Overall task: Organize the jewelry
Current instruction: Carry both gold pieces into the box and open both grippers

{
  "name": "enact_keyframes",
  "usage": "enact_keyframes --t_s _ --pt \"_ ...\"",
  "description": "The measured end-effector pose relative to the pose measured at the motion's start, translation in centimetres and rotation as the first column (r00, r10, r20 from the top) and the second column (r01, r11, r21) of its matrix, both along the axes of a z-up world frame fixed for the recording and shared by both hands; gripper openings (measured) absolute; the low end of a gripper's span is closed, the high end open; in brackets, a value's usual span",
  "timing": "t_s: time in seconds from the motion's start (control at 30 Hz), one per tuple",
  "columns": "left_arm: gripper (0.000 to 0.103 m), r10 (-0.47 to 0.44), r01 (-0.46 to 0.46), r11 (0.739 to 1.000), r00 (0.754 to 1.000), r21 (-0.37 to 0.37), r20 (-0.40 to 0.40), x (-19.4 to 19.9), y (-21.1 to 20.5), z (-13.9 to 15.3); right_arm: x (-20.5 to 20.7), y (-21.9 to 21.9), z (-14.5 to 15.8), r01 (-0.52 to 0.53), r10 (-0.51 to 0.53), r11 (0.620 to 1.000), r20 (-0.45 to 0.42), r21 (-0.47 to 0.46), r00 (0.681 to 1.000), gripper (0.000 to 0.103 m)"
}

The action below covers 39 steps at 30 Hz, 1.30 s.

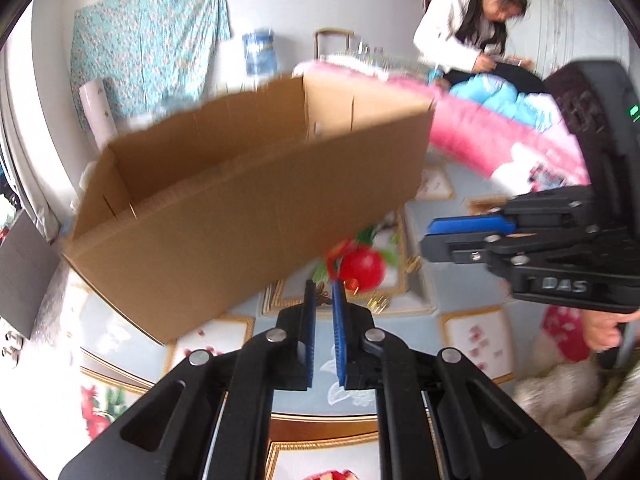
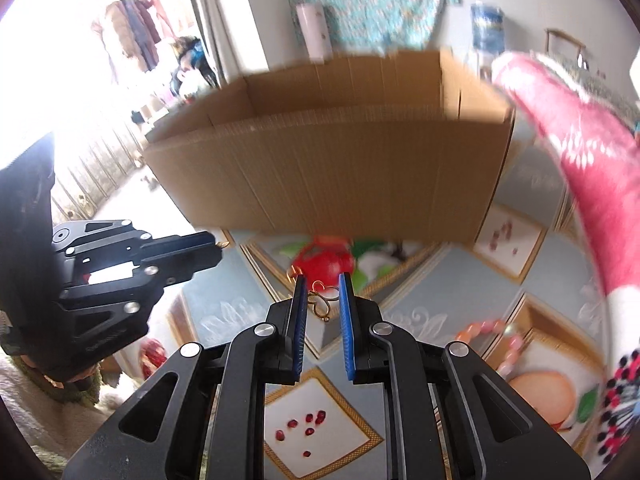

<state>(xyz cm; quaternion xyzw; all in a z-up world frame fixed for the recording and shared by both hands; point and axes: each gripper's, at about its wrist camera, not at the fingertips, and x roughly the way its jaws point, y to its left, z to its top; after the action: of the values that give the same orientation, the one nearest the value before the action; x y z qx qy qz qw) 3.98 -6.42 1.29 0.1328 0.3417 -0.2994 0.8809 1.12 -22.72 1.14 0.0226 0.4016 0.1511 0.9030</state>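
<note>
An open cardboard box [image 1: 248, 200] stands on the patterned table cloth; it also shows in the right wrist view [image 2: 340, 168]. My left gripper [image 1: 323, 286] has its jaws nearly closed with a narrow gap; a small gold piece [image 2: 221, 244] sticks out of its tips in the right wrist view. My right gripper [image 2: 323, 280] is open above a gold chain [image 2: 320, 302] lying on the cloth, in front of the box. The right gripper also shows in the left wrist view [image 1: 430, 236]. A pink bead bracelet [image 2: 500, 340] lies to the right.
The cloth [image 2: 400, 304] has fruit prints, including a red apple print [image 1: 362, 270] near the box. A pink blanket [image 1: 500, 136] lies to the right. A person [image 1: 472, 28] sits behind it. A blue water jug [image 1: 260, 52] stands at the back wall.
</note>
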Motion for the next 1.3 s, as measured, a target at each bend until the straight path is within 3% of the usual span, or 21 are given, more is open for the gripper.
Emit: enact_keyframes --t_s 0.2,0.33,0.53,0.73,0.9,1.0,1.17,1.3 --pt "0.008 -0.01 0.026 0.99 0.993 -0.136 0.115 -0.2 0.4 6.6 0.1 -0.7 5.5 -0.022 0.021 1.0 0.207 0.002 0.978 0.014" --pt "0.008 0.01 0.015 0.987 0.988 -0.162 0.154 2.6 -0.7 8.0 2.7 -1.1 8.1 -0.053 0.042 0.998 0.279 0.034 0.959 0.014" --pt "0.008 0.034 -0.032 0.984 0.999 -0.173 0.009 8.4 -2.6 5.8 9.0 -2.0 7.9 -0.073 0.056 0.995 0.203 0.074 0.977 0.014" --pt "0.008 -0.031 0.004 0.977 0.992 -0.215 -0.124 11.3 -4.1 3.8 11.7 -2.6 6.9 -0.055 0.047 0.998 0.166 0.043 0.985 0.014" --pt "0.011 -0.031 0.003 0.975 0.992 -0.221 -0.124 11.5 -3.9 3.2 11.2 -4.1 7.1 -0.011 -0.001 0.998 0.188 0.061 0.982 0.018" --pt "0.022 -0.024 -0.003 0.968 0.994 -0.251 -0.105 10.9 -3.0 3.6 10.3 -5.1 7.9 0.014 -0.031 0.996 0.211 0.083 0.977 0.022" --pt "0.023 -0.007 -0.011 0.957 0.998 -0.289 -0.063 9.7 -1.2 4.8 8.4 -6.2 9.3 0.033 -0.059 0.994 0.257 0.105 0.965 0.028" --pt "0.031 0.012 -0.02 0.951 1.0 -0.309 -0.028 7.7 0.6 5.8 6.7 -6.4 10.2 0.045 -0.075 0.993 0.279 0.113 0.957 0.038"
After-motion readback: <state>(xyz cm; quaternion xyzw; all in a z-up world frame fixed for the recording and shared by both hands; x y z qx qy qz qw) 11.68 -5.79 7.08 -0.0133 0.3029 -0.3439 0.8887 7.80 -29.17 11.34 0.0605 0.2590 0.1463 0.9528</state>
